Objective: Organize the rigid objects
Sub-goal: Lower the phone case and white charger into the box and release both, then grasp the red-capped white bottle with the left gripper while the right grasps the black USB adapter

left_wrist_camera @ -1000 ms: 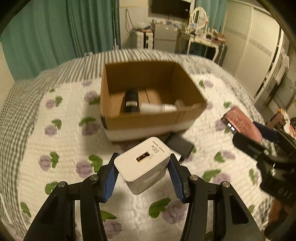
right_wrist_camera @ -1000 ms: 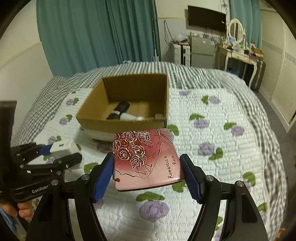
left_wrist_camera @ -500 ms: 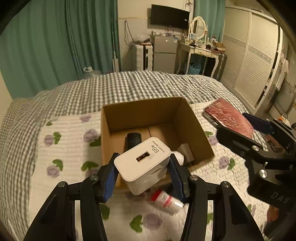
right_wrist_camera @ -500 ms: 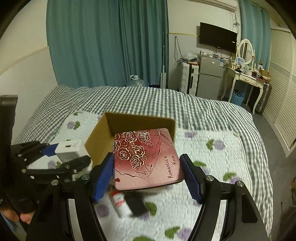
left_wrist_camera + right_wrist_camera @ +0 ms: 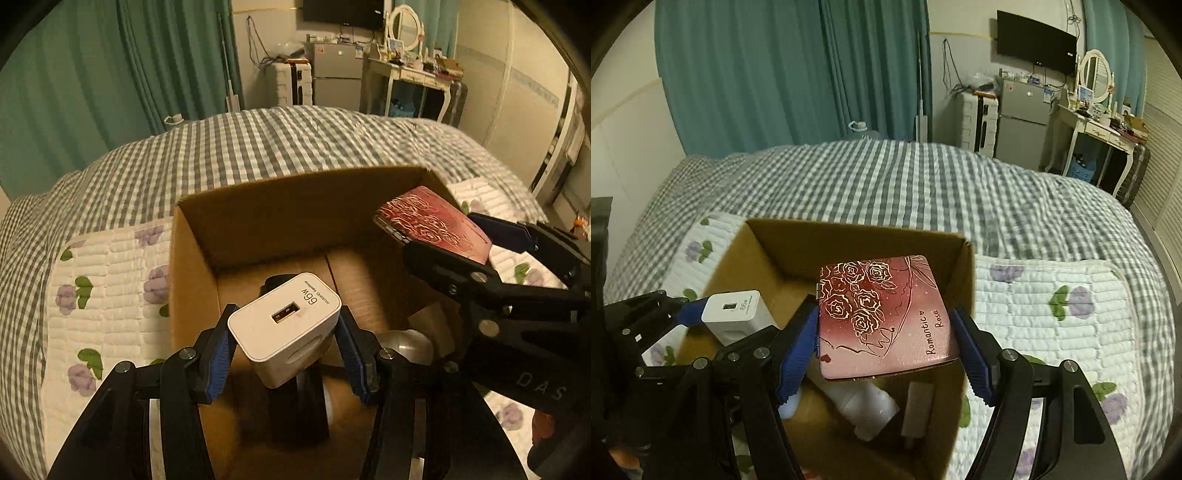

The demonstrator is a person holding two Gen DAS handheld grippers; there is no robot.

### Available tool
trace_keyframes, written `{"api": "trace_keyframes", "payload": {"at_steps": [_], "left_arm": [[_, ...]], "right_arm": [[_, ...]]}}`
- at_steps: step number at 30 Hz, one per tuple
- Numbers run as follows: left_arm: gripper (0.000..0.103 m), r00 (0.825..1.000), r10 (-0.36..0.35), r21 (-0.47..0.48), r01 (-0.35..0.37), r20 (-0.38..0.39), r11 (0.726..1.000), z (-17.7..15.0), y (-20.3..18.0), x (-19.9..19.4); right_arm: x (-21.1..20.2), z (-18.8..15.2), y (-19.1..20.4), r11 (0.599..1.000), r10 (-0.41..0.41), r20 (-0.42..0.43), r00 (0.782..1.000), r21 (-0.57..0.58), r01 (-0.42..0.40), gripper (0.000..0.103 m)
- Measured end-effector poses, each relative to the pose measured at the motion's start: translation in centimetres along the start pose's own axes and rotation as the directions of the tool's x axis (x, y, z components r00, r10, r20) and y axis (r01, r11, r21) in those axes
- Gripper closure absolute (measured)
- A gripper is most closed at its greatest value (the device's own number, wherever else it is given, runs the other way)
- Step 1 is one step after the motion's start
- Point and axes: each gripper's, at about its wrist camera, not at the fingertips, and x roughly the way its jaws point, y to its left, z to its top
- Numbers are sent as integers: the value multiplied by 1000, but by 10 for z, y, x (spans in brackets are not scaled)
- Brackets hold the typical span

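While both grippers hang over the open cardboard box (image 5: 192,258), each carries one item. My left gripper (image 5: 284,341) has its blue-padded fingers (image 5: 218,354) closed against the sides of a white 66W USB charger (image 5: 286,325), socket face turned toward the camera; the charger sits above the box's near left portion. My right gripper (image 5: 886,339) clamps a flat red compact case (image 5: 882,317) printed with gold roses and the words "Romantic Rose", held roughly level above the box interior, its far edge short of the back wall.

Below the charger, on the box floor, lies a dark cylindrical object (image 5: 299,410); its nature I cannot tell. Below the case lie a white bottle (image 5: 864,406) and a pale rectangular block (image 5: 916,410), just beside each other.

The box rests on a white quilt (image 5: 1052,332) with purple flowers, laid over a grey checked bedspread (image 5: 905,181). Beyond the bed stand teal curtains (image 5: 775,74), a small grey fridge (image 5: 1023,122), a white dressing table (image 5: 1097,129) with an oval mirror, and a wall-mounted television (image 5: 1036,40).
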Motion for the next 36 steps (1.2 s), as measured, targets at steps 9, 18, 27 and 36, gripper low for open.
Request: {"api": "trace_keyframes", "payload": {"at_steps": [9, 18, 27, 36], "left_arm": [[41, 1000, 7, -8, -7, 3, 1000, 1, -4, -13], [37, 994, 48, -24, -45, 101, 999, -2, -11, -107], [36, 987, 62, -71, -51, 151, 996, -32, -22, -180], [36, 992, 66, -123, -52, 111, 991, -84, -25, -172]], "right_arm": [[-11, 3, -8, 999, -26, 17, 1000, 43, 25, 21], [-115, 7, -15, 998, -66, 119, 991, 23, 64, 19], [-206, -24, -5, 996, -76, 178, 981, -22, 82, 18], [-208, -79, 6, 996, -47, 122, 991, -68, 56, 18]]}}
